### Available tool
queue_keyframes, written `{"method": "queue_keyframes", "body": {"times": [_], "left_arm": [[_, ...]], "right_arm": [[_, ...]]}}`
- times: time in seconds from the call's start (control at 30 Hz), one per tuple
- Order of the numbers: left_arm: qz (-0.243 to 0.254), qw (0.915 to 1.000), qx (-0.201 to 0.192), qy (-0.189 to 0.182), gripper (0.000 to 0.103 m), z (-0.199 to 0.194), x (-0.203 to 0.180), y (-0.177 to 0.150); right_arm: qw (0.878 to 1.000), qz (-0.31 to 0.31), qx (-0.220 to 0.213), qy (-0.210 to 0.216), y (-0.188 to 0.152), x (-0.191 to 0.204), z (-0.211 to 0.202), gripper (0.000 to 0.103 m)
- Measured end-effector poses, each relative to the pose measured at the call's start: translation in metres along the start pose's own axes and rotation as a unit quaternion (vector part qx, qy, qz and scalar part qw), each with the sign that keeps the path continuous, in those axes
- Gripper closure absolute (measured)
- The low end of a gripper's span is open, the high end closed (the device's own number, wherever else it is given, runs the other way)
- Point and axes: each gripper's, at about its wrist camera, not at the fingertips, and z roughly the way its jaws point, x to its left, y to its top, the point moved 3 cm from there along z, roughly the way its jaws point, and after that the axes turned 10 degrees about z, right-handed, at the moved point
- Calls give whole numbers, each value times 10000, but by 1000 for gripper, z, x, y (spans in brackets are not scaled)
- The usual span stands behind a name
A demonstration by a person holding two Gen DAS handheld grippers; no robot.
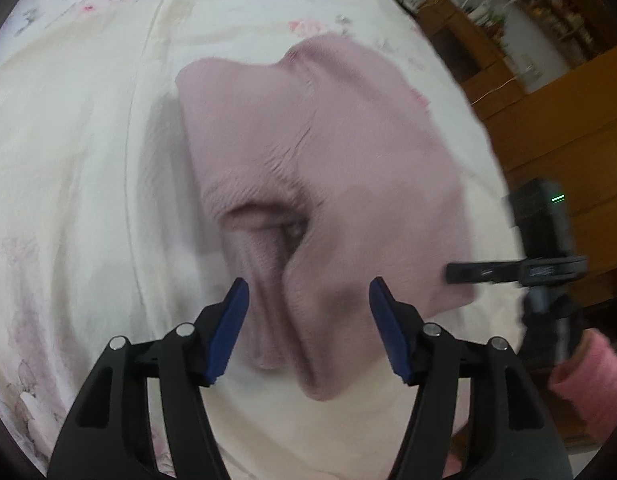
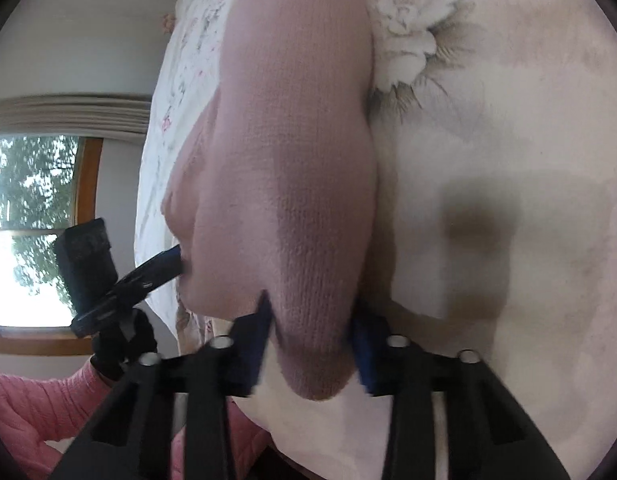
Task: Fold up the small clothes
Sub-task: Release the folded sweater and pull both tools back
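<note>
**Pink knit garment on a floral bedsheet, both grippers at its near edge**

On the left lies the bedsheet (image 1: 68, 160), cream with faded pink and grey flowers, covering most of the left wrist view. On it, near the middle, sits the pink knit garment (image 1: 308, 152), bunched, with a deep fold running toward the camera. The left gripper (image 1: 308, 324) hangs over that near fold with its blue pads (image 1: 228, 336) spread wide apart; cloth lies between them, but neither pad presses on it, so the gripper is released. Further right, the right gripper (image 1: 468, 272) reaches in from the side and touches the garment's right edge; from here its jaws look thin and close together. A pink sleeve (image 1: 584, 376) shows behind it, and wooden furniture (image 1: 548, 128) stands beyond the bed.

In the right wrist view, a window (image 2: 32, 232) fills the far left, with the left gripper (image 2: 168, 264) beside the garment's left edge. The garment (image 2: 300, 160) is draped lengthwise between the right gripper's (image 2: 312, 340) pads, which are closed against its sides, grasping the knit. The sheet (image 2: 488, 160) lies to the right.
</note>
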Motion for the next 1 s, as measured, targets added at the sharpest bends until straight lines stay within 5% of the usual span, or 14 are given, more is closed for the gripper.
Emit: {"method": "queue_keyframes", "body": {"times": [0.27, 0.5, 0.7, 0.77, 1.0], "left_arm": [[-81, 9992, 285, 261, 43, 24, 16, -13], [-278, 9995, 23, 176, 41, 19, 26, -27], [-325, 9979, -381, 414, 39, -14, 16, -36], [-314, 9968, -525, 523, 32, -32, 9, -41], [-144, 9924, -856, 878, 21, -79, -21, -56]], "right_arm": [[9999, -167, 21, 32, -10, -6, -6, 78], [9998, -114, -175, 40, -20, -12, 0, 72], [9956, -459, -720, -380, -34, 9, -19, 43], [9888, -612, -1130, -755, -44, 24, -33, 15], [9646, -1021, -1789, -1646, -80, 59, -52, 9]]}}
